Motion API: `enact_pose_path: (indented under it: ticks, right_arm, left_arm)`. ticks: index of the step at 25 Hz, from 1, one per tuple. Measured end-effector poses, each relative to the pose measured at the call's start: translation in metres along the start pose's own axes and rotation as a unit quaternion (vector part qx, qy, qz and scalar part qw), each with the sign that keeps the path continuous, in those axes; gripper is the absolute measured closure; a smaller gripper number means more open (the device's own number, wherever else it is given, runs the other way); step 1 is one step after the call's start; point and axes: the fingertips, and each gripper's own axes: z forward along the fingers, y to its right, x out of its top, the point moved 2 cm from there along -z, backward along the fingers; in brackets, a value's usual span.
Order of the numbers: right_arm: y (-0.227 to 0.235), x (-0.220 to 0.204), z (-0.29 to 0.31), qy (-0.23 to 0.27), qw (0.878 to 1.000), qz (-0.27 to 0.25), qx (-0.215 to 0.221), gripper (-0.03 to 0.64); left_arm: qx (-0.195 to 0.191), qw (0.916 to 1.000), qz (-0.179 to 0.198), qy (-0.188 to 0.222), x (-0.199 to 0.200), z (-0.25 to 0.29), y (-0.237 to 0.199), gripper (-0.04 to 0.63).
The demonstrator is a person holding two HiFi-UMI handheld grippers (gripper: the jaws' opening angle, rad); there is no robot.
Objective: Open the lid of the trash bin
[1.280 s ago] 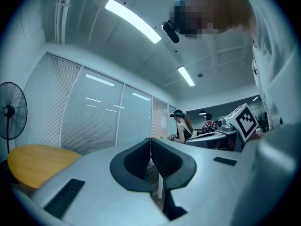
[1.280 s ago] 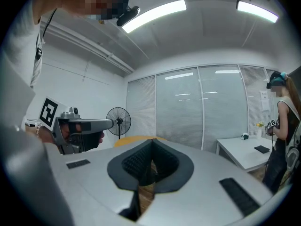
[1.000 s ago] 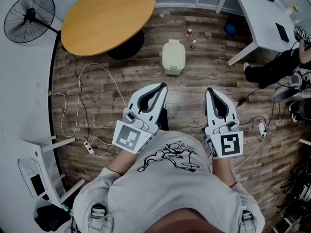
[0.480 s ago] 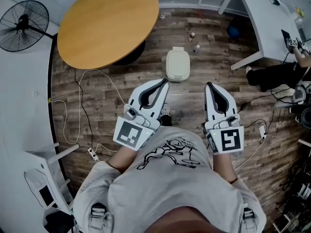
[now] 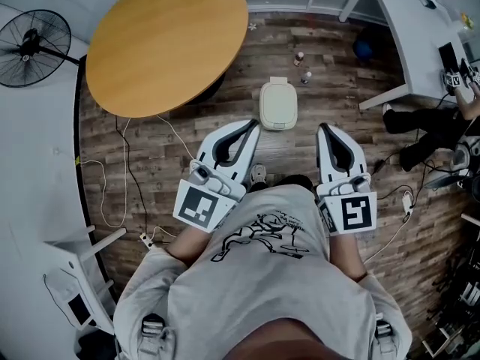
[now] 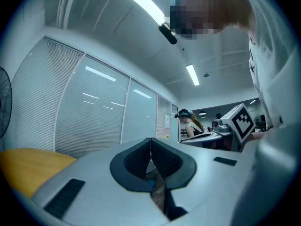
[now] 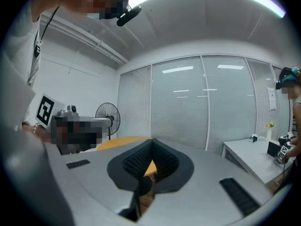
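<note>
A small pale trash bin (image 5: 278, 105) with its lid down stands on the wood floor just ahead of me in the head view. My left gripper (image 5: 249, 128) is held chest-high, pointing forward, to the bin's lower left; its jaws meet at the tips with nothing between them. My right gripper (image 5: 324, 130) is level with it to the bin's lower right, jaws also touching and empty. Both gripper views look across the room at blinds and ceiling; the left gripper (image 6: 150, 140) and the right gripper (image 7: 151, 141) show closed tips there, and the bin is hidden.
A round wooden table (image 5: 165, 40) stands at the upper left, a floor fan (image 5: 34, 37) beyond it. A white desk (image 5: 420, 21) with a seated person is at the upper right. Two small bottles (image 5: 302, 66) stand behind the bin. Cables (image 5: 127, 171) trail over the floor at left.
The bin has drawn nearer to me and now sits between the two gripper tips in the head view. Both grippers keep the same pose, jaws closed.
</note>
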Motion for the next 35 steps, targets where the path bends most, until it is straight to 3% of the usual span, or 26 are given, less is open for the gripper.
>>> enact_pose_path:
  ticks: [10, 13, 17, 20, 35]
  right_arm:
    - [0.016, 0.002, 0.017, 0.001, 1.0, -0.008, 0.012, 0.611]
    - [0.027, 0.005, 0.013, 0.002, 1.0, -0.015, 0.014, 0.611]
    - [0.042, 0.003, 0.01, -0.001, 1.0, -0.013, 0.018, 0.611]
    - [0.048, 0.001, 0.007, -0.002, 1.0, -0.01, 0.022, 0.611]
    - [0.049, -0.046, 0.02, -0.043, 0.998, -0.015, 0.044, 0.611]
  left_arm:
    - [0.005, 1.0, -0.002, -0.001, -0.001, 0.018, -0.004, 0.577]
    - [0.002, 0.9999, 0.0, 0.015, 0.004, 0.028, 0.002, 0.577]
    - [0.008, 1.0, -0.003, -0.004, -0.004, 0.039, 0.01, 0.577]
    - [0.007, 0.9999, 0.003, 0.011, -0.001, 0.045, 0.012, 0.577]
    - [-0.017, 0.9977, -0.01, -0.065, -0.059, 0.058, 0.011, 0.577]
